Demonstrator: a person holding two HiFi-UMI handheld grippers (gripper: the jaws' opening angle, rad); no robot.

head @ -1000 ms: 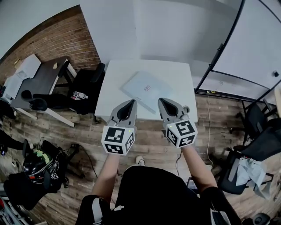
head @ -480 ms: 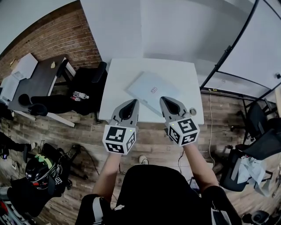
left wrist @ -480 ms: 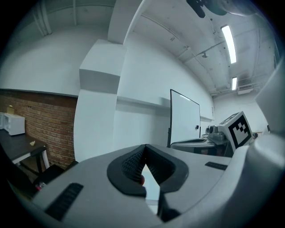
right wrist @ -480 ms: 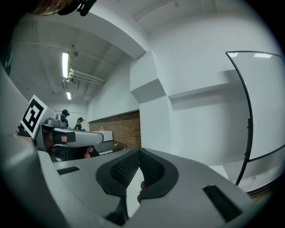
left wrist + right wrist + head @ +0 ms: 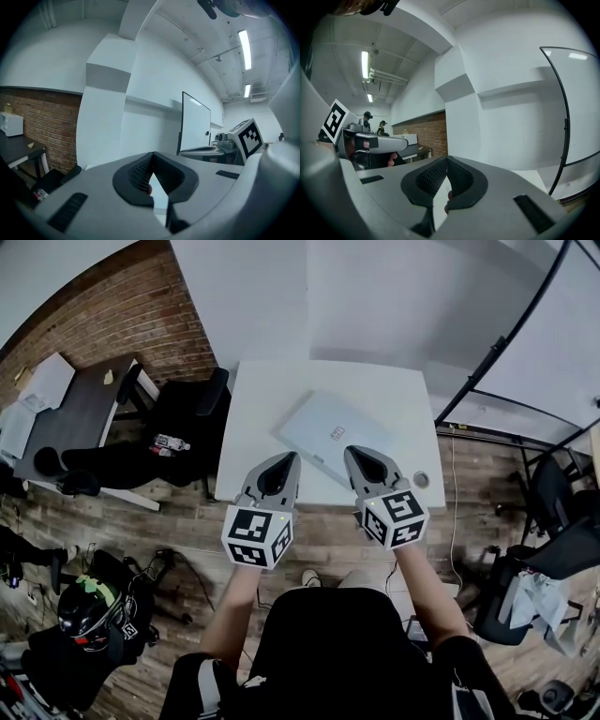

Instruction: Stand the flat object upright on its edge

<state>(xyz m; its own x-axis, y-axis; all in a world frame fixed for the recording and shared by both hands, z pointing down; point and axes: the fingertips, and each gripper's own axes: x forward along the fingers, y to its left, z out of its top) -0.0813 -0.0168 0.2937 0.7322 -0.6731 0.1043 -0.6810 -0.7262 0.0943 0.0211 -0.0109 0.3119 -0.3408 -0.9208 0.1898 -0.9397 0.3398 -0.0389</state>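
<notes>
White table (image 5: 272, 399) stands against a pale wall, on wood flooring. We see the flat object (image 5: 328, 432), which looks like a closed pale-blue laptop, lying flat on the table, toward its near edge and turned at an angle to it. We hold the left gripper (image 5: 283, 458) and the right gripper (image 5: 353, 453) side by side over the table's near edge, pointing toward its far side. Each gripper's jaws are together, with nothing between them. A black chair (image 5: 192, 418) stands at the table's left side.
</notes>
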